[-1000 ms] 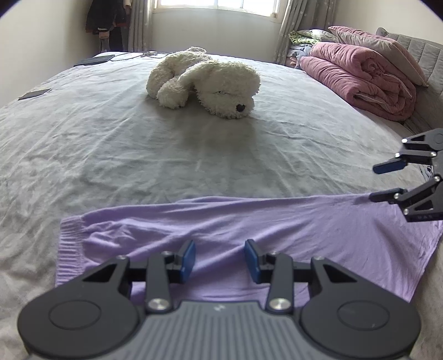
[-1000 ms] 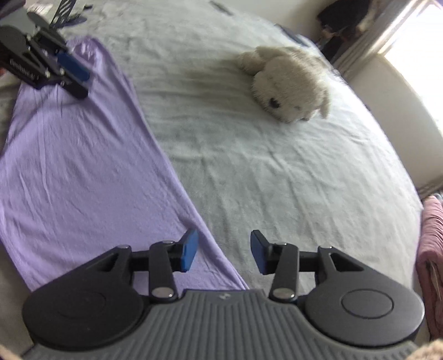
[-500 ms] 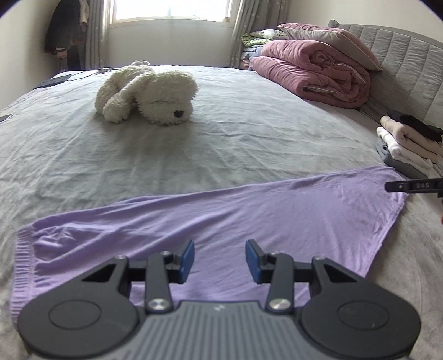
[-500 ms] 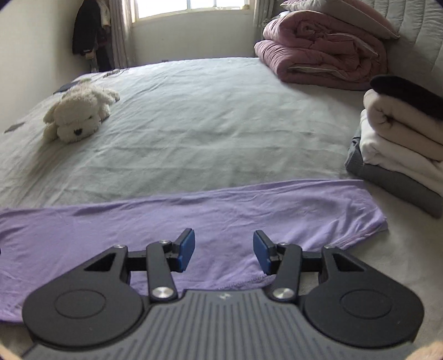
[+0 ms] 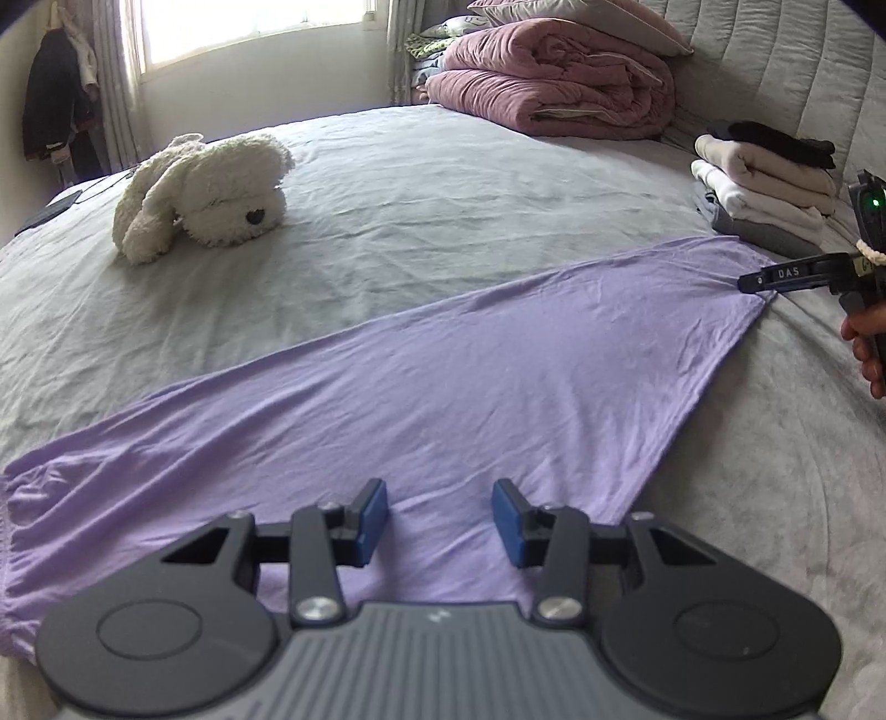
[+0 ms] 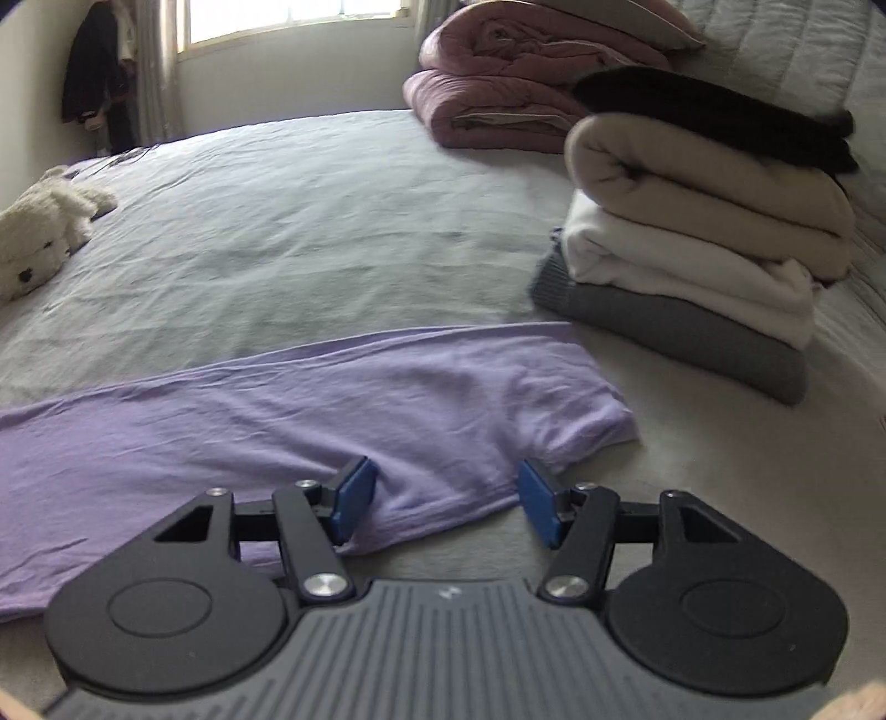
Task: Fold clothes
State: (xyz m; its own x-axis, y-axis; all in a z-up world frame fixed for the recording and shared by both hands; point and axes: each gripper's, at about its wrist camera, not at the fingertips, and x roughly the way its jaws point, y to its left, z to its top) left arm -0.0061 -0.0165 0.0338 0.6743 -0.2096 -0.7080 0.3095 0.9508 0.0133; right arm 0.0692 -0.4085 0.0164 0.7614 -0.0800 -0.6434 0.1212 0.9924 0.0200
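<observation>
A lilac garment (image 5: 421, 399) lies folded into a long band across the grey bed (image 5: 443, 183). My left gripper (image 5: 439, 523) hovers open over its near edge, nothing between the blue pads. In the right wrist view the same garment (image 6: 310, 410) ends in a rumpled corner. My right gripper (image 6: 443, 501) is over that corner with its jaws opening; the cloth lies between the pads, unpinched. The right gripper (image 5: 745, 283) also shows side-on in the left wrist view, at the garment's far right corner, with a hand (image 5: 866, 346) behind it.
A stack of folded clothes (image 6: 703, 243) stands just right of the garment's end. A white plush dog (image 5: 205, 194) lies on the far left of the bed. Rolled pink quilts (image 5: 554, 88) rest against the padded headboard (image 5: 786, 72). A window (image 5: 249, 27) is behind.
Both views have swung round toward the headboard. The right gripper rolled level, dropped to the garment's right corner and widened its jaws. The left gripper slid along the near edge.
</observation>
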